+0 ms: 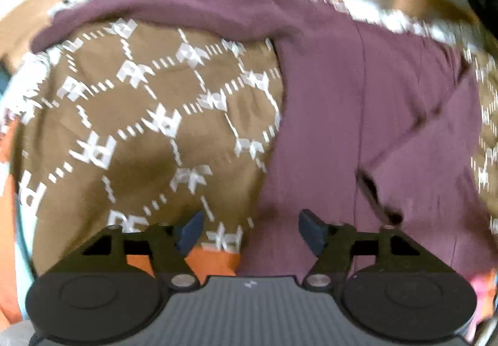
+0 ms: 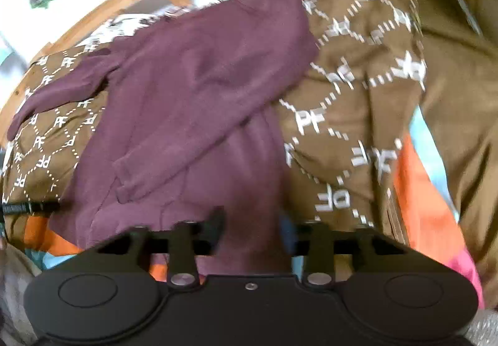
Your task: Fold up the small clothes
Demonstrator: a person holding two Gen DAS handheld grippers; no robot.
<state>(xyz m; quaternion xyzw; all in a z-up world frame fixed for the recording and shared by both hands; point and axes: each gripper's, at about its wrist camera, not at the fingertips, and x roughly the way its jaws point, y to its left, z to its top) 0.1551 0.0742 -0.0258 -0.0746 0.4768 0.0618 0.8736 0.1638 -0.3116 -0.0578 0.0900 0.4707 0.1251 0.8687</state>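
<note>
Left gripper (image 1: pixel 250 232): fingers apart, nothing between the blue pads; it hangs over the near hem where the garment meets the bedspread.
Right gripper (image 2: pixel 253 229): jaws apart over the garment's near edge; the frame is blurred, but the pads do not appear to press on the cloth.
Garment: a maroon long-sleeved top (image 2: pixel 199 90) lies on the brown bedspread (image 1: pixel 149 115), printed with a white letter lattice; one sleeve (image 1: pixel 162 11) stretches out flat along the far edge, toward the wooden bed frame (image 1: pixel 28 22).
Folded so far: in the right wrist view the other sleeve (image 2: pixel 186 146) lies across the body, cuff towards the near hem. I judge one side fold to be done.
Left to do: the outstretched sleeve is not yet brought in, and the body is not yet doubled over.
Underneath: an orange sheet (image 2: pixel 420 190) shows at the bedspread's near edge.
Containers: none in either view; no basket or pile of finished clothes is visible.
</note>
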